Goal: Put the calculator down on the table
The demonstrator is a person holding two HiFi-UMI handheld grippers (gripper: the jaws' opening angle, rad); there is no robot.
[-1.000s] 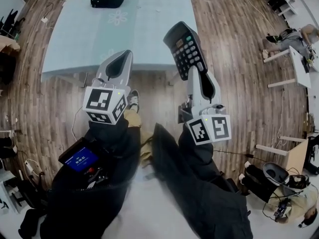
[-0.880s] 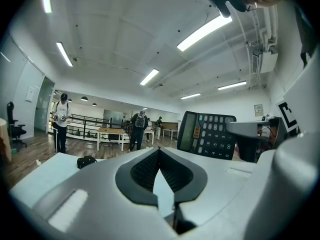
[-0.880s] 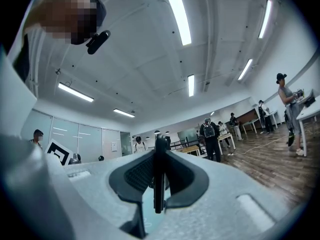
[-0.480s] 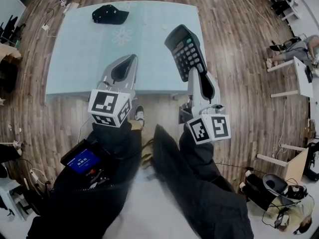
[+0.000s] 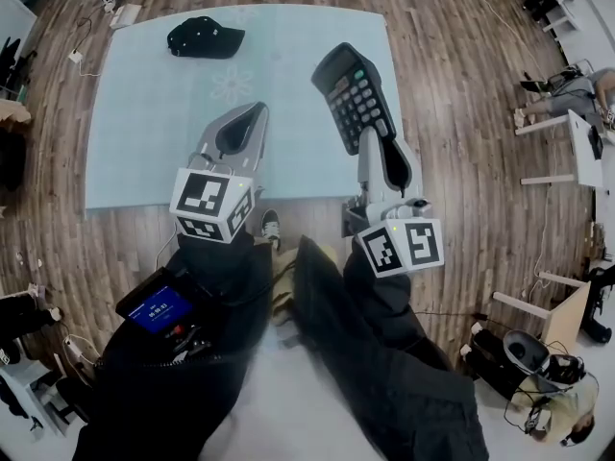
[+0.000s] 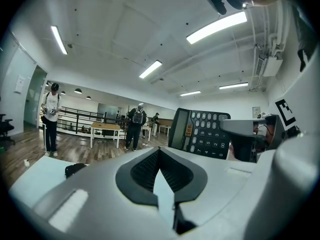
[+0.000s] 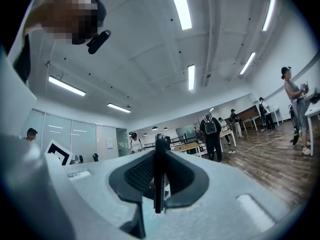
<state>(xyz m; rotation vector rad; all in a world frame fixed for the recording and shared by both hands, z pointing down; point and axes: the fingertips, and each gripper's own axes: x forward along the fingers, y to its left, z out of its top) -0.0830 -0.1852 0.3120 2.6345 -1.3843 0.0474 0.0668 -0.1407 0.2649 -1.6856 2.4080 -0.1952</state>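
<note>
A black calculator (image 5: 354, 96) with grey keys sticks up tilted from my right gripper (image 5: 371, 138), which is shut on its lower end, over the right part of the light blue table (image 5: 144, 152). In the right gripper view the calculator (image 7: 159, 169) shows edge-on between the pads. My left gripper (image 5: 256, 111) hovers over the table's near middle, shut, with nothing in it. In the left gripper view its jaws (image 6: 159, 153) meet at the tips, and the calculator (image 6: 202, 132) is to the right.
A black cap (image 5: 205, 36) lies at the table's far left. A pale flower print (image 5: 232, 83) marks the cloth. Wooden floor surrounds the table, with desks and gear at the right (image 5: 567, 94). Several people (image 6: 134, 126) stand far off in the room.
Both grippers have moved forward from the table's near edge to over its top, the calculator still held in the right one. The table now sits nearer in the head view.
</note>
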